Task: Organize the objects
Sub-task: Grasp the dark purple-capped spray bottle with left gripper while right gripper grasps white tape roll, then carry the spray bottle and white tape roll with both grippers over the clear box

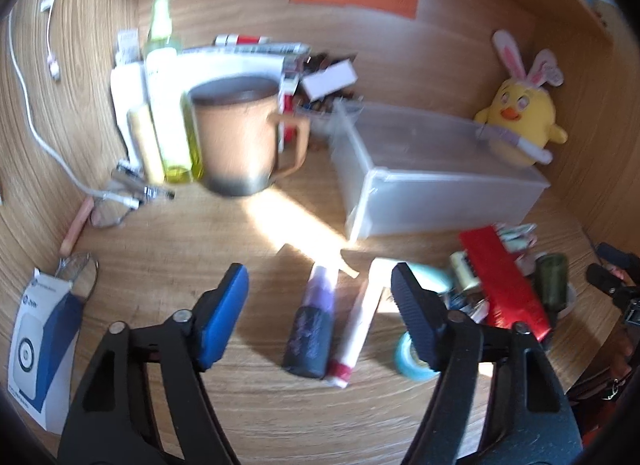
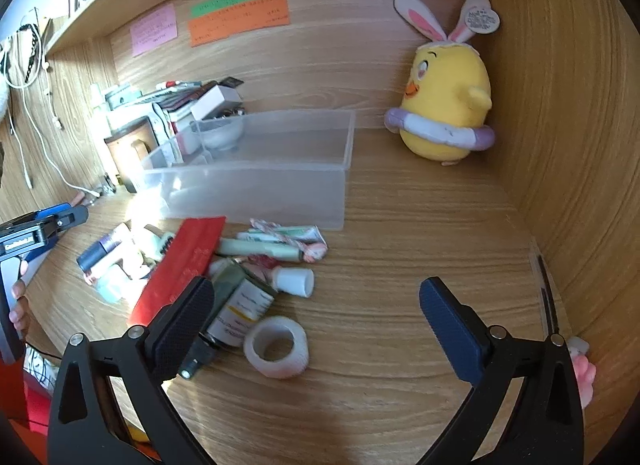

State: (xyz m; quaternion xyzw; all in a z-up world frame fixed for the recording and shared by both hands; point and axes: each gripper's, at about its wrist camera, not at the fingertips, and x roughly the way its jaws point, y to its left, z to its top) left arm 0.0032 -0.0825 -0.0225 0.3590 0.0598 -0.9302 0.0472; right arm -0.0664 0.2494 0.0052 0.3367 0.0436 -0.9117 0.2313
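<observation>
frosted rectangular plastic bin (image 2: pixel 256 185)

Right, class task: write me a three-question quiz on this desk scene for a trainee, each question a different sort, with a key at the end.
1. True or false: the clear plastic bin already holds the red box.
2. Multiple choice: the yellow chick plush stands (a) inside the bin, (b) in the corner against the wooden wall, (c) on the brown mug.
3. Short answer: how do the jaws of the left gripper and right gripper stand, and do they hold anything?

Key
1. False: the red box lies on the desk in front of the bin.
2. b
3. Both open, holding nothing.
</observation>
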